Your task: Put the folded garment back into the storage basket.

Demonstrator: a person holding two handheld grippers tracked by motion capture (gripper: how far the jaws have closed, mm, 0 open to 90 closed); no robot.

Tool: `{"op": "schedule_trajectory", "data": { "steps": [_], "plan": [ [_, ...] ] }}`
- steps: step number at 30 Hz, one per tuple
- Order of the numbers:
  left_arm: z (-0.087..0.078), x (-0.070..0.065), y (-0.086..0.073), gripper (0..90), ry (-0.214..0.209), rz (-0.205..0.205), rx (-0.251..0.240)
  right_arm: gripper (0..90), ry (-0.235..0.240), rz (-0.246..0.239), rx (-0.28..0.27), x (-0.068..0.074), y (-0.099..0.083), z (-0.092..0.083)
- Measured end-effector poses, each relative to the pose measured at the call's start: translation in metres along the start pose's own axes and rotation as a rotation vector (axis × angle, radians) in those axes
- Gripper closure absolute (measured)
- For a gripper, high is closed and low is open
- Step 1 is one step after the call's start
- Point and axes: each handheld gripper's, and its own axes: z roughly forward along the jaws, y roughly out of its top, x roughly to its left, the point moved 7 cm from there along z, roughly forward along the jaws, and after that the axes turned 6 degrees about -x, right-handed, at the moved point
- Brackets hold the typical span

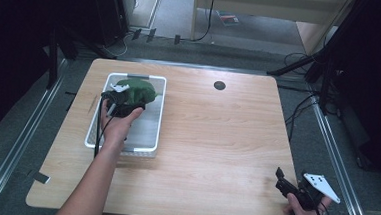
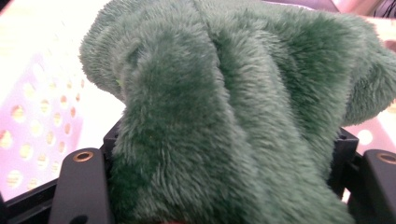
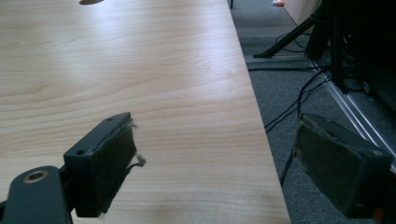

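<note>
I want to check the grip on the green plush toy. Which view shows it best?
The left gripper view: the green plush toy bulges between that gripper's black jaws, close up. The high view shows it small, in the white basket at the left gripper. The right gripper view looks along bare table.

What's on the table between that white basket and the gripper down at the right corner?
Nothing but bare wooden table, seen in the high view, between white basket and right gripper.
</note>
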Motion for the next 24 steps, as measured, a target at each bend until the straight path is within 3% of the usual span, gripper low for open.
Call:
{"op": "schedule_trajectory", "data": {
  "steps": [5,13,17,19,24],
  "plan": [
    [0.005,-0.002,-0.007,24.4,0.002,0.027,0.056,13.2,0.001,0.0,0.0,0.0,0.0,0.0],
    [0.008,0.002,-0.012,18.7,-0.001,-0.01,0.128,13.2,0.001,0.002,-0.001,0.0,0.0,0.0],
    [0.006,0.002,-0.01,13.1,-0.018,-0.032,0.131,13.2,0.001,0.003,-0.001,0.0,0.0,0.0],
    [0.004,0.003,-0.009,10.4,-0.003,-0.015,0.125,13.2,0.001,0.003,-0.001,0.0,0.0,0.0],
    [-0.003,0.003,-0.005,5.6,-0.021,-0.011,0.105,13.1,0.001,0.005,-0.001,0.0,0.0,0.0]
  ]
}}
